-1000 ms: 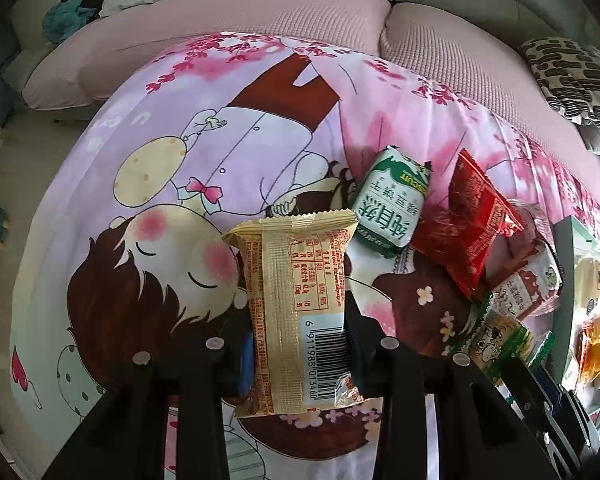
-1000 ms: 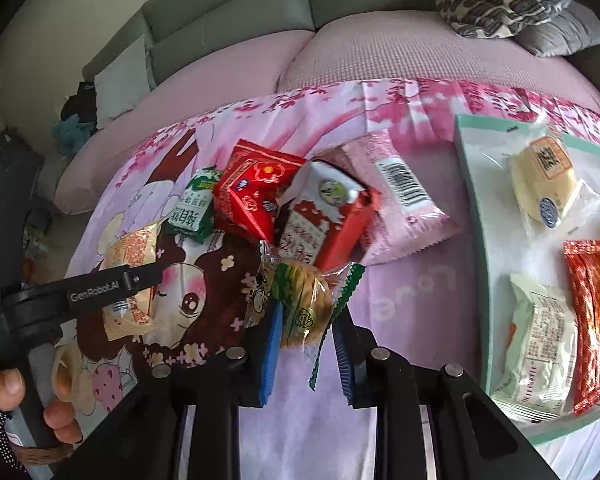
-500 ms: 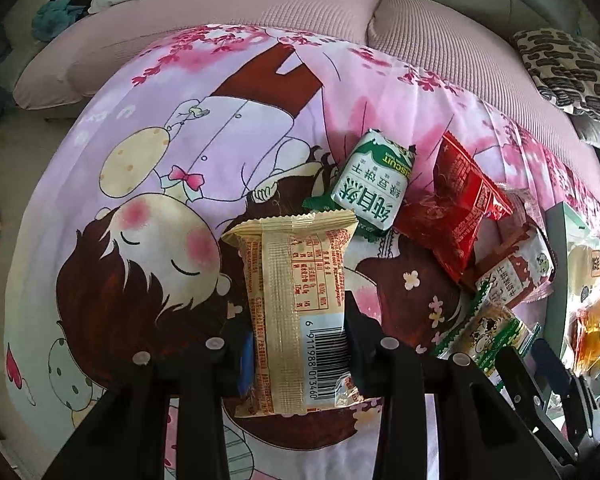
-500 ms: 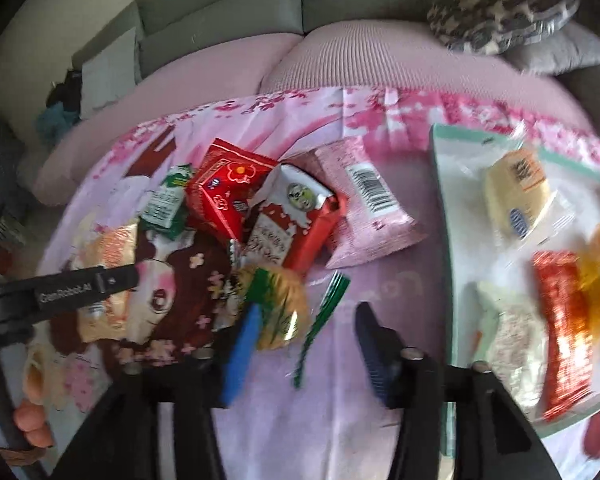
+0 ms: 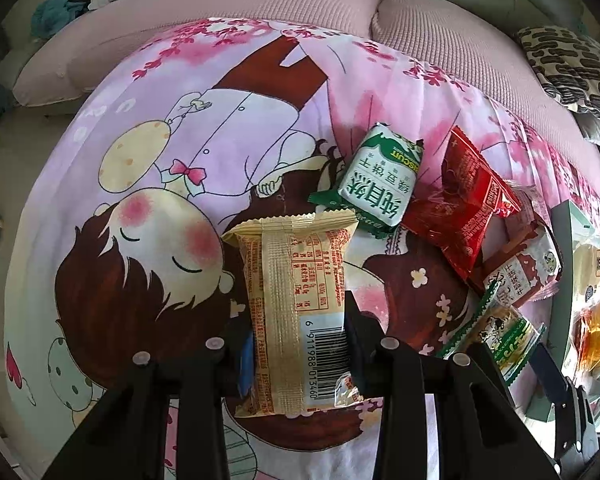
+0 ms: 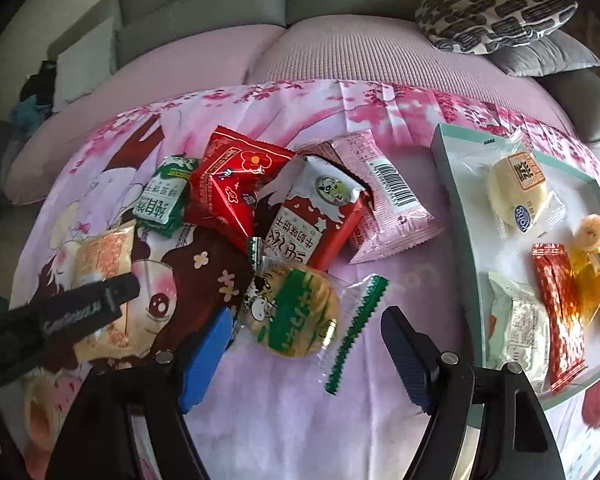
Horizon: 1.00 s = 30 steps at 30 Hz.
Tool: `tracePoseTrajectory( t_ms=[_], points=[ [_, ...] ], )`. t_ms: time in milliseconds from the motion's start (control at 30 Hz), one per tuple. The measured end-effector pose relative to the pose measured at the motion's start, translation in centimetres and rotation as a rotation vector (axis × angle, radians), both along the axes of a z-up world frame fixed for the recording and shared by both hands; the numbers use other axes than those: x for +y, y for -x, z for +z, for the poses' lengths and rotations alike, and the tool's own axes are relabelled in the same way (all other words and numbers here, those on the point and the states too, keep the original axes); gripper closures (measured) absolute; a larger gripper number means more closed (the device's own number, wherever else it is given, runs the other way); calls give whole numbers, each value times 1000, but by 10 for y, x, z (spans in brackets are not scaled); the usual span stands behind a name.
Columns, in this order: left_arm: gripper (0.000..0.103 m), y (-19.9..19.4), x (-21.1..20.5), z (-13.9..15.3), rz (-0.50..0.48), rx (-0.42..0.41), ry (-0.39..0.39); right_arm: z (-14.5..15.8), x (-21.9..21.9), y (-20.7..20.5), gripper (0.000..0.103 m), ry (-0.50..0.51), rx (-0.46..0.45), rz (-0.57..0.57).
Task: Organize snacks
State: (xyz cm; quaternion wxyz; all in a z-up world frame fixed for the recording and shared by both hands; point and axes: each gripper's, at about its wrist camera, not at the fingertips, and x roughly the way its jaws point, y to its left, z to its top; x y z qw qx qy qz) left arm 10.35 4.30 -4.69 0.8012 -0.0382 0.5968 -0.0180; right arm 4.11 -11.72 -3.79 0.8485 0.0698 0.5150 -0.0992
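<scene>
Your left gripper (image 5: 298, 360) clamps the beige wafer pack (image 5: 296, 308) at frame centre for tray (image 6: 456, 200) sorting, while your right gripper (image 6: 304, 344), jaws just spread, frees the round green biscuit (image 6: 292, 312) lying between them

Beige wrapper (image 5: 296, 304) barcode reads 6911988013460; green packet (image 5: 374, 184) "BISCUIT".

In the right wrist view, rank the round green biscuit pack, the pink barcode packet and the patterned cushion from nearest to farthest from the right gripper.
1. Round green biscuit pack: lying between the open jaws of the right gripper, nearer its left finger.
2. Pink barcode packet: farther back on the cloth, beside the tray.
3. Patterned cushion: far back on the sofa, upper right.
</scene>
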Motion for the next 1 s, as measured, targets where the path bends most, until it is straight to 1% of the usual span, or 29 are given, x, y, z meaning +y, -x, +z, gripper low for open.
tracePoseTrajectory(
  t_ms=[133,233,333,400,533,633,1000],
  points=[
    [64,-1,5,-1,10,5,-2,-12,8,-9,23,39,37,-12],
    [64,-1,7,-2,13,10,2,-20,10,-12,23,38,50,-16],
    [64,-1,8,-5,11,21,6,-20,9,-12,24,33,43,-15],
    [64,-3,7,-8,13,31,4,-18,4,-9,27,13,32,-21],
    [64,-6,7,-11,12,36,4,-12,-5,-2,40,-32,13,-27],
    [64,-9,5,-13,11,39,0,-9,-11,3,45,-51,7,-28],
    [62,-11,-3,-21,5,34,-34,-1,-32,20,46,-86,10,-46]
  ],
)
